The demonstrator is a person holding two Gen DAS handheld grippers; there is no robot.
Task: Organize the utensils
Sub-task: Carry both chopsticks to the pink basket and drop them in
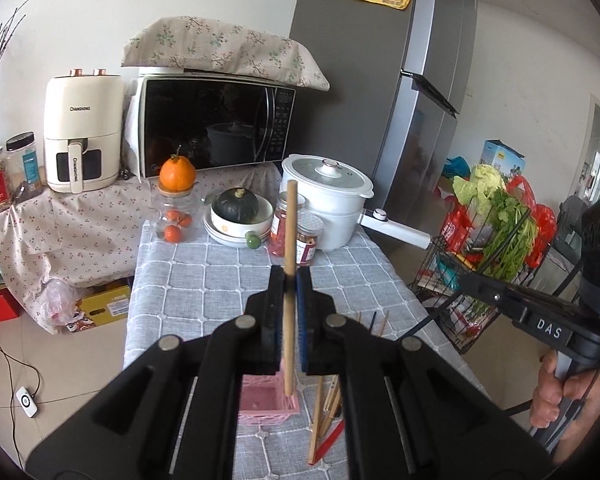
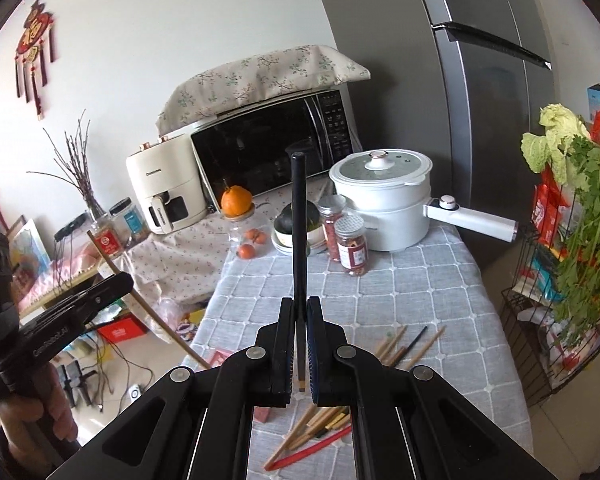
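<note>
Pink basket (image 1: 270, 400) sits on the grey checked tablecloth (image 1: 204, 280) right under our left gripper (image 1: 291, 280); its inside looks empty from here. Left jaws pinch a wooden chopstick (image 1: 290, 232) upright, lower tip just over the basket's rim. Our right gripper (image 2: 300, 308) has its jaws clamped on a black chopstick (image 2: 299, 216), also upright, above the table. Loose chopsticks (image 2: 316, 424), with a red one (image 2: 312, 450) among them, lie on the cloth just beside the basket; a few more (image 2: 408, 346) lie further up the cloth.

Far end of the table: white pot (image 1: 332, 200) with lid on, two spice jars (image 2: 346, 236) in front of it, stacked bowls (image 1: 240, 228) holding a dark squash (image 1: 236, 204), glass jar (image 1: 174, 220) with small oranges inside and one orange (image 1: 177, 174) on top. Microwave (image 1: 216, 128) and air fryer (image 1: 84, 136) behind, wire rack (image 1: 488, 248) of greens beside the table.
</note>
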